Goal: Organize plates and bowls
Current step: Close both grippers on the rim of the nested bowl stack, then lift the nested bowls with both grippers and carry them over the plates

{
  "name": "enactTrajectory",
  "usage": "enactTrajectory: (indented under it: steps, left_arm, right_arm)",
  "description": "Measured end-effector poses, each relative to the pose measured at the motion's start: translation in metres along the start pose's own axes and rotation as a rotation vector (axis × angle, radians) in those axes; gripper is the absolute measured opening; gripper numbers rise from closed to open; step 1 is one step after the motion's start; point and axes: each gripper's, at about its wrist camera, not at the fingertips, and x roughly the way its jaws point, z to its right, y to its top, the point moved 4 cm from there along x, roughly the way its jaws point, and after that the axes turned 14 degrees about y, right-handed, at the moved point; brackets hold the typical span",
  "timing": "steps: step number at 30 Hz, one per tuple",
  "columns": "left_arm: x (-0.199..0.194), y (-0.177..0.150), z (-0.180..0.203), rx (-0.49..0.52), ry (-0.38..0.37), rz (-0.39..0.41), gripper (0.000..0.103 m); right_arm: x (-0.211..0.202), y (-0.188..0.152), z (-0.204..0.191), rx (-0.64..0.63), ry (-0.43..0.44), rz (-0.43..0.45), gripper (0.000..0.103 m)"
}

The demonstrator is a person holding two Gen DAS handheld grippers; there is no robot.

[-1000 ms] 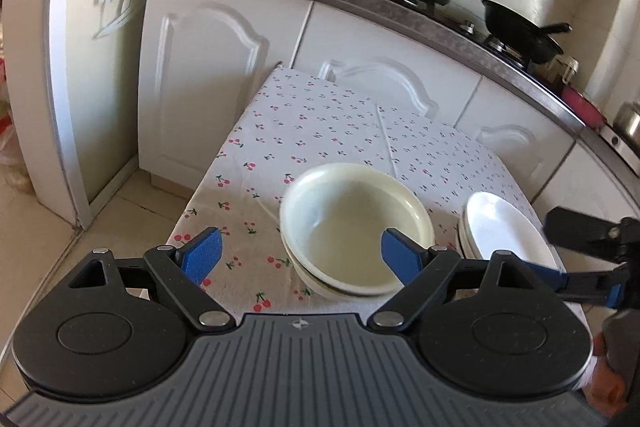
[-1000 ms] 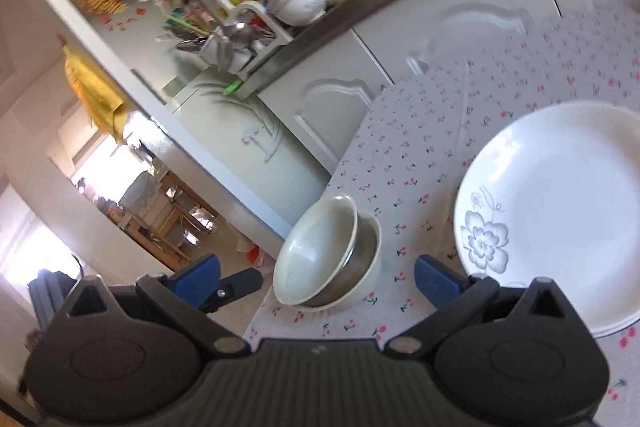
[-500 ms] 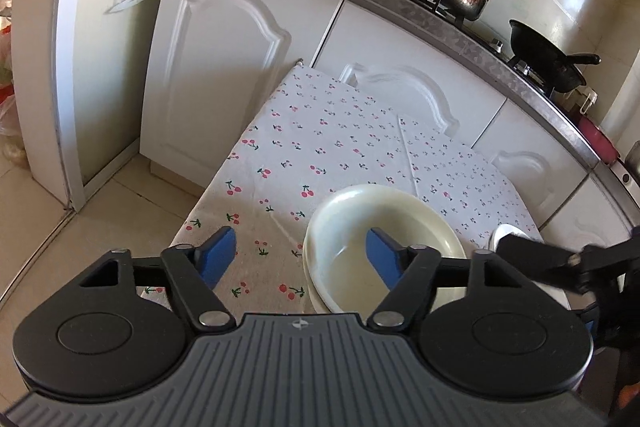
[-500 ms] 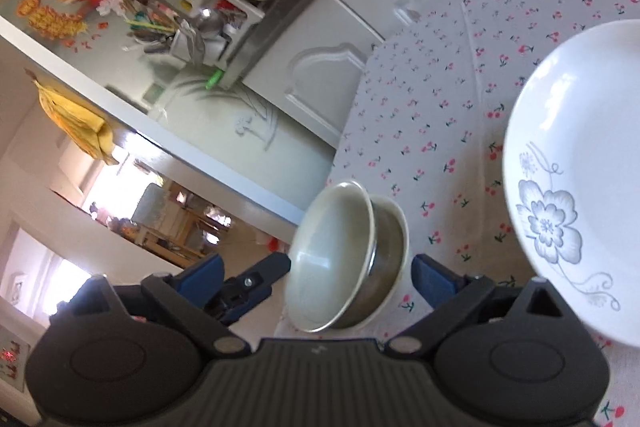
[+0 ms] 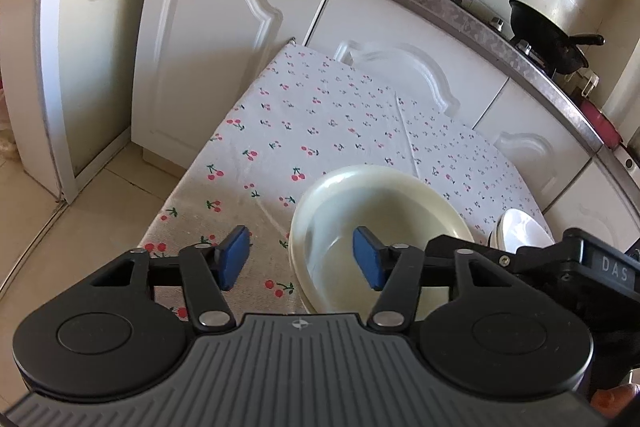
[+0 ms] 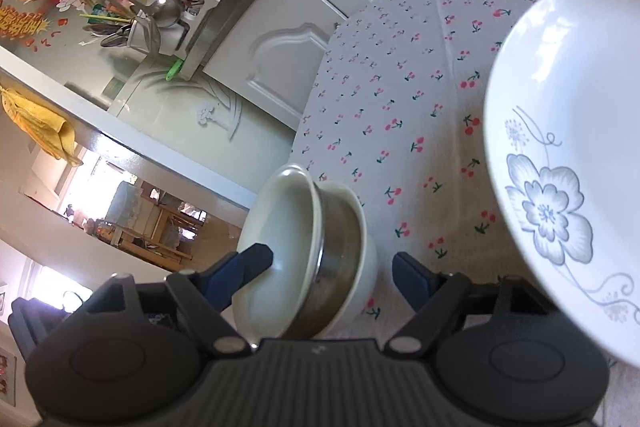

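Two cream bowls point(image 5: 372, 223) sit stacked, one inside the other, near the front edge of the table point(image 5: 320, 115), which has a cherry cloth on it. From the right wrist camera the top bowl point(image 6: 280, 267) has a shiny metal outside and rests in the white bowl point(image 6: 360, 251) under it.

The left gripper point(image 5: 300, 259) is spread wide. One blue pad is over the cloth and the other is inside the top bowl, so the bowl's near rim sits between them. It holds nothing.

The right gripper point(image 6: 332, 271) is spread wide too. The stacked bowls are between its fingers. I cannot tell if a pad touches them.

A stack of white plates point(image 6: 560, 155) with a gray flower lies just to the right of the bowls.
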Motion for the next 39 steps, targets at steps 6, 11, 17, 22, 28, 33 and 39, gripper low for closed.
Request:
enactTrajectory:
  steps: [6,11,17,22,28,33,39]
  left_arm:
    - [0.008,-0.004,0.005,0.031,0.001,-0.016,0.043]
    - [0.009,-0.005,0.009,0.045,-0.009,-0.016,0.037]
    - [0.008,-0.005,0.009,0.057,-0.010,-0.004,0.036]
    - [0.006,-0.005,0.008,0.054,-0.011,0.003,0.034]
    - [0.002,-0.004,0.008,0.055,-0.006,0.017,0.034]
    - [0.000,-0.003,0.006,0.053,-0.005,0.028,0.034]
    - [-0.007,-0.003,0.005,0.057,0.001,0.049,0.033]
  right_arm:
    - [0.001,0.000,0.001,0.022,0.031,0.016,0.086]
    - [0.000,0.001,0.000,0.030,0.055,0.024,0.089]
    - [0.000,0.001,-0.008,0.014,0.078,0.029,0.089]
    - [0.001,0.001,-0.011,0.006,0.077,0.031,0.090]
    - [-0.001,0.000,-0.015,0.003,0.086,0.032,0.092]
    - [-0.004,0.001,-0.019,-0.010,0.101,0.040,0.092]
    - [-0.007,-0.001,-0.019,-0.008,0.115,0.041,0.092]
